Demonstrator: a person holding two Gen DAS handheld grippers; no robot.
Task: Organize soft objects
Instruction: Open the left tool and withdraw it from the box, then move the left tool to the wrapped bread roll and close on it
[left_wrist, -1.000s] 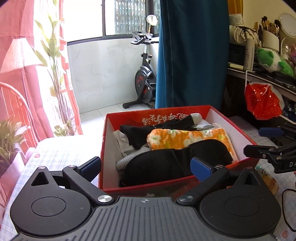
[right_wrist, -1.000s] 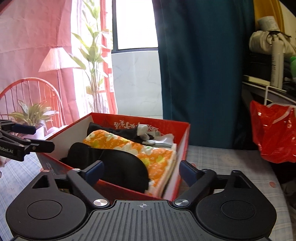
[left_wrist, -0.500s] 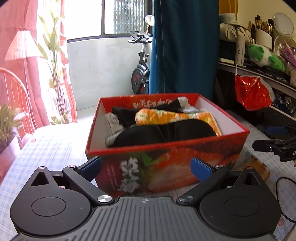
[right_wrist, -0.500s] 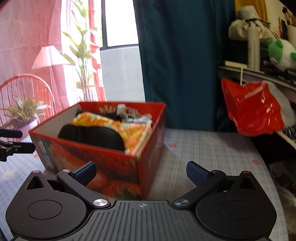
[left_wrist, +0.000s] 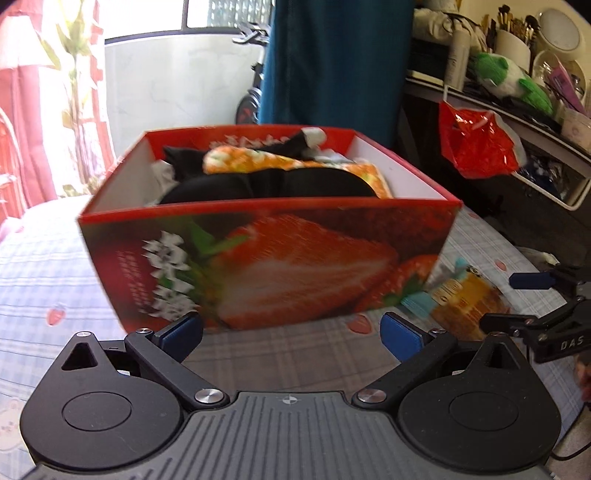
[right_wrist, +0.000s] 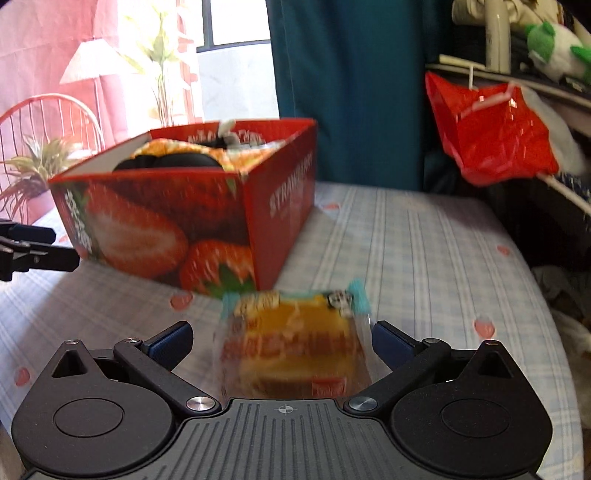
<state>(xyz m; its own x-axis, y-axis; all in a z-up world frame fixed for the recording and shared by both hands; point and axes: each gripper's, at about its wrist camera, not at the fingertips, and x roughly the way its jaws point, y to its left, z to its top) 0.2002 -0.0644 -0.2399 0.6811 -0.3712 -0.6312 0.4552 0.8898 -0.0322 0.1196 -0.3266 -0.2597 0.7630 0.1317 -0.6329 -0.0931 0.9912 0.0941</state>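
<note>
- While the red box (left_wrist: 266, 258) is sitting on the checked cloth (left_wrist: 44, 266), the soft things are already lying packed inside it: a black pad (left_wrist: 266, 184) at the front, an orange floral cloth (left_wrist: 258, 162) behind it, and a dark piece with a pale end at the back.
- The left gripper (left_wrist: 291, 328) is hovering just short of the box's near wall, its jaws standing apart with nothing between them.
- A yellow packet (right_wrist: 295, 343) is lying on the cloth just beside the box's near right corner; it looks like the one item left outside, though blur is hiding what it is.
- The right gripper (right_wrist: 282, 338) is hanging over that packet, its jaws spread wide to either side of it and not yet pinching it.
- Judging from this, most of the sorting is looking done; gripping the packet and placing it in the box is remaining.
</note>
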